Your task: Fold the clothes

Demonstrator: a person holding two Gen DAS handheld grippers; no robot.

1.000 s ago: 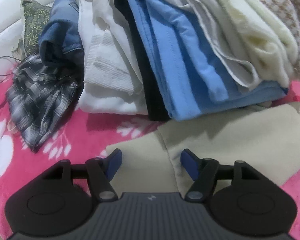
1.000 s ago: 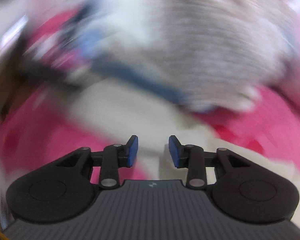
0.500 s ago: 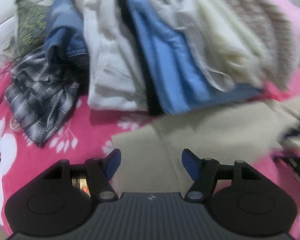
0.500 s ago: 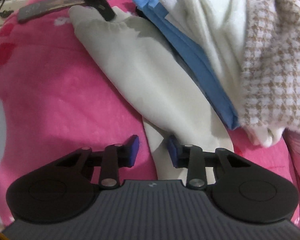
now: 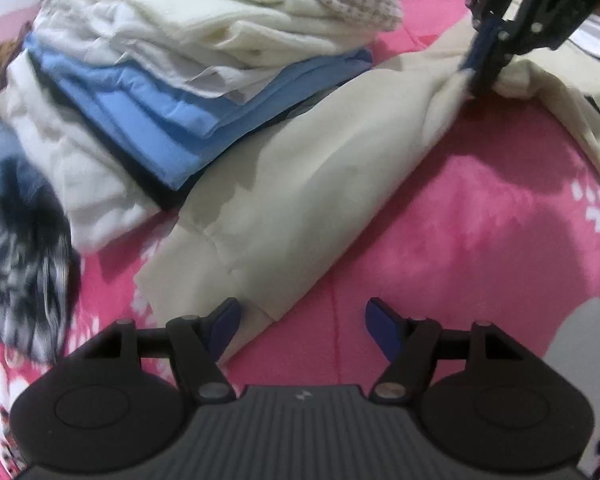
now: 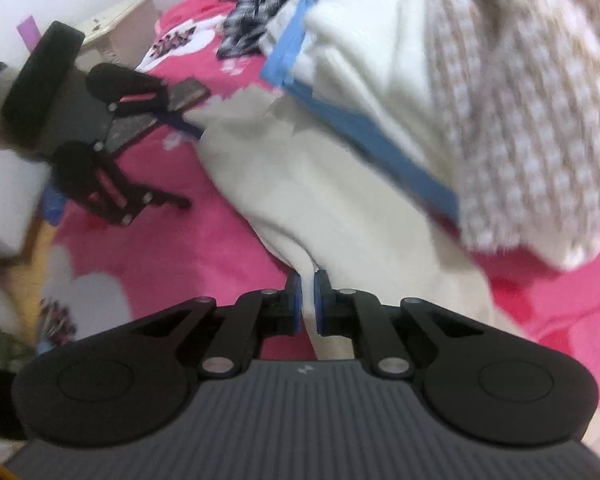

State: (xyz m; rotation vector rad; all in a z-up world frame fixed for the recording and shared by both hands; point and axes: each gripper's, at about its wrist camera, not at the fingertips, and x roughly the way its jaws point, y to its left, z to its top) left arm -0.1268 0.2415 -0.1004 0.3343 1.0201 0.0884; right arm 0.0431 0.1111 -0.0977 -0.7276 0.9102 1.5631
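Your right gripper [image 6: 308, 296] has just been closing, and its jaws now pinch a fold of the cream garment [image 5: 308, 184] between them. That garment lies stretched across the pink bedspread [image 5: 480, 248], one edge tucked under the stack of folded clothes [image 5: 204, 80] (blue, white and a checked knit on top). Your left gripper [image 5: 302, 320] stands wide, holding nothing, its left finger [image 5: 224, 320] just over the garment's near corner.

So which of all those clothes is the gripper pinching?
The cream garment spread flat on the pink blanket. The right gripper is shut on its edge. The blue, white and checked clothes sit untouched in the pile beside it.
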